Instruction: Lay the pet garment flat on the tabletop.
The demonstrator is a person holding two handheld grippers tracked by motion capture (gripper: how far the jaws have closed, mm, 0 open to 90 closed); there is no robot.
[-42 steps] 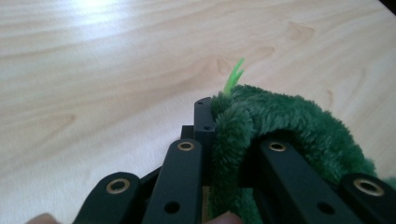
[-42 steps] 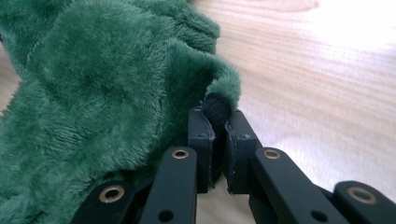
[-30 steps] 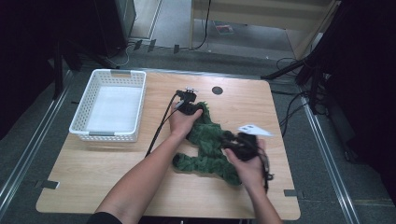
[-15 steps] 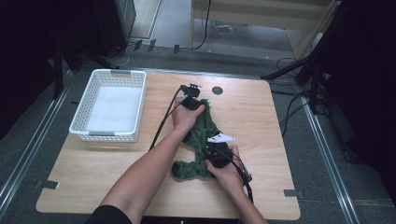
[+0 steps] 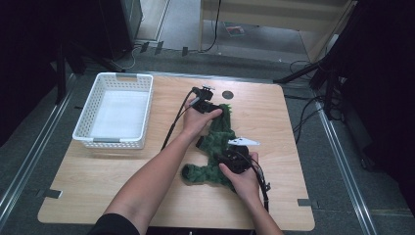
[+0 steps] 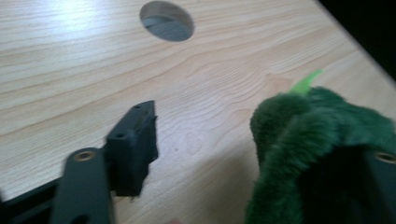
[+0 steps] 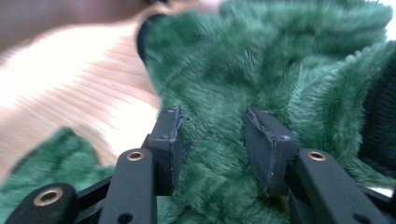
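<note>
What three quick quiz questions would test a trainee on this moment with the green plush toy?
1. True or false: the white basket holds the green plush toy.
2. Which gripper has its open jaws straddling a fold of the toy's fur: A) left gripper, B) right gripper?
3. What round feature marks the table beyond the toy?

Key: 1 false, the toy lies on the table. 2 B. 3 a hole.
</note>
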